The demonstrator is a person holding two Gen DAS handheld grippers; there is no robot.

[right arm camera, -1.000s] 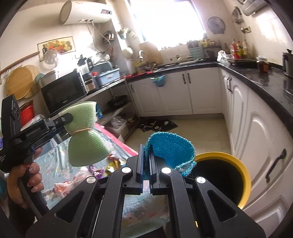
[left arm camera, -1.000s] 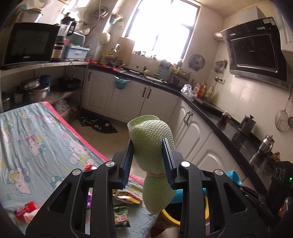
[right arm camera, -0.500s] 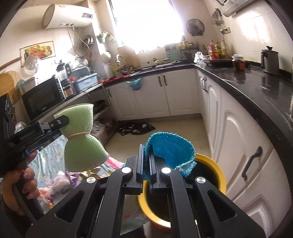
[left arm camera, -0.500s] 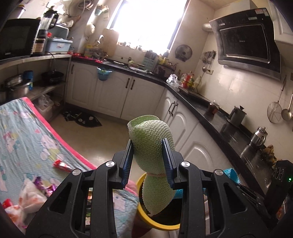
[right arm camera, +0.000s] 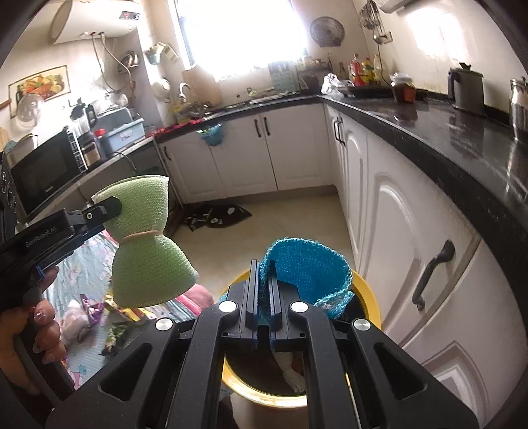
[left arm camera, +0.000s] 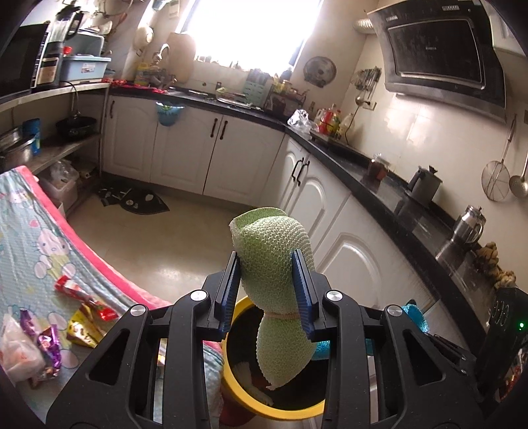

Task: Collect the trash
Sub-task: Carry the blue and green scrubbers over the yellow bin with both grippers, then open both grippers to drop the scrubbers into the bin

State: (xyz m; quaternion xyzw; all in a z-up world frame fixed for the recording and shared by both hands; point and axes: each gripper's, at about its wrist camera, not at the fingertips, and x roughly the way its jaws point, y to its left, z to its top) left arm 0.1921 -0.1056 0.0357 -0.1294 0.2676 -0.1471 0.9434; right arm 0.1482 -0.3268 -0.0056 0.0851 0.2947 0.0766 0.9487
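Setting: a kitchen with white cabinets (left arm camera: 184, 155) under a black worktop (left arm camera: 389, 184) that runs along two walls, and a pale tiled floor (left arm camera: 184, 244). A window (left arm camera: 250, 29) above the worktop is overexposed. The landmark is a yellow bin (right arm camera: 366, 297) standing on the floor beside the cabinet run.

Beside the bin stands a table (left arm camera: 29, 237) covered by a cartoon-print cloth with a pink border. Loose wrappers (left arm camera: 82, 325) lie on the cloth near the edge closest to the bin.

Left gripper (left arm camera: 265, 288): jaws pinching a green mesh sponge (left arm camera: 274, 250) tied at its middle by a band. The sponge hangs directly above the bin's opening, not touching the rim.

Right gripper (right arm camera: 262, 297): jaws pressed nearly together on the edge of a blue mesh sponge (right arm camera: 307, 267), held over the bin's rim.

Left wrist view only: a range hood (left arm camera: 435, 62) on the wall, strainers hanging beyond the bin, and light-coloured scraps (left arm camera: 246, 373) already inside the bin. Only a small part of the blue sponge shows here, behind the gripper frame.

Right wrist view only: the hand (right arm camera: 39, 333) gripping the left tool's handle, a microwave (right arm camera: 46, 168) on a shelf beyond the table, a wall-mounted water heater (right arm camera: 95, 19), and a framed picture.
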